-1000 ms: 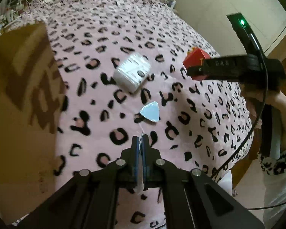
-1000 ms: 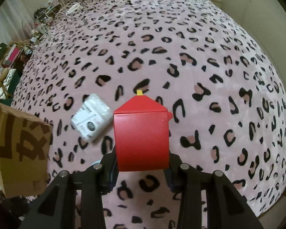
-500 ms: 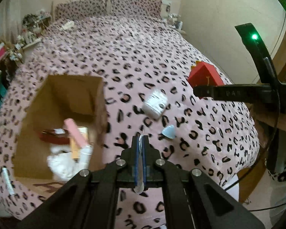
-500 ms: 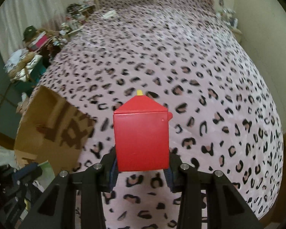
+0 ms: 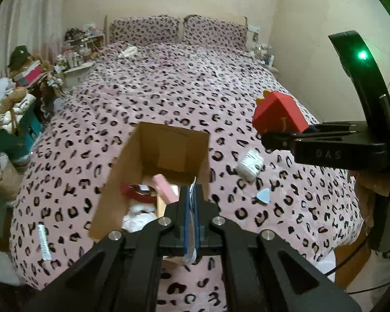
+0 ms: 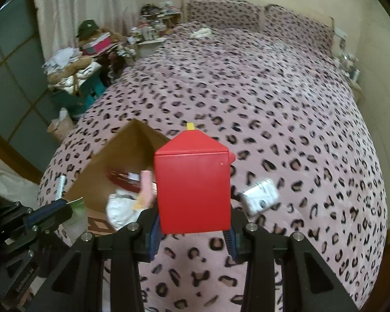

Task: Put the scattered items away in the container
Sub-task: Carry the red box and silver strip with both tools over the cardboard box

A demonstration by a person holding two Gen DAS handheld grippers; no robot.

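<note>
At the bottom centre of my left view, my left gripper [image 5: 191,215] is pressed together on a thin packet [image 5: 192,244], whose pale edge sticks out between the blue pads. In my right view, bottom centre, my right gripper [image 6: 193,236] pinches a red box [image 6: 193,187] with a peaked top and a small yellow tab; the box fills the middle of that frame. From the left view the same box [image 5: 279,115] sits at the right, held up above the bed [image 5: 169,91].

Just beyond the left pads stands the open carton [image 5: 169,153], centre frame, on the leopard-print cover. Inside it I see a pink tube [image 5: 165,188], something dark red [image 5: 136,193] and a white crumpled thing [image 5: 139,217]. A white tube [image 5: 43,240] lies on the cover at lower left, apart from the carton. Right of the carton lie a white pack [image 5: 249,165] and, nearer me, a small pale-blue triangular piece [image 5: 263,197]. Two pillows [image 5: 179,32] lie at the top centre, and a cluttered shelf [image 5: 78,52] is at upper left.
</note>
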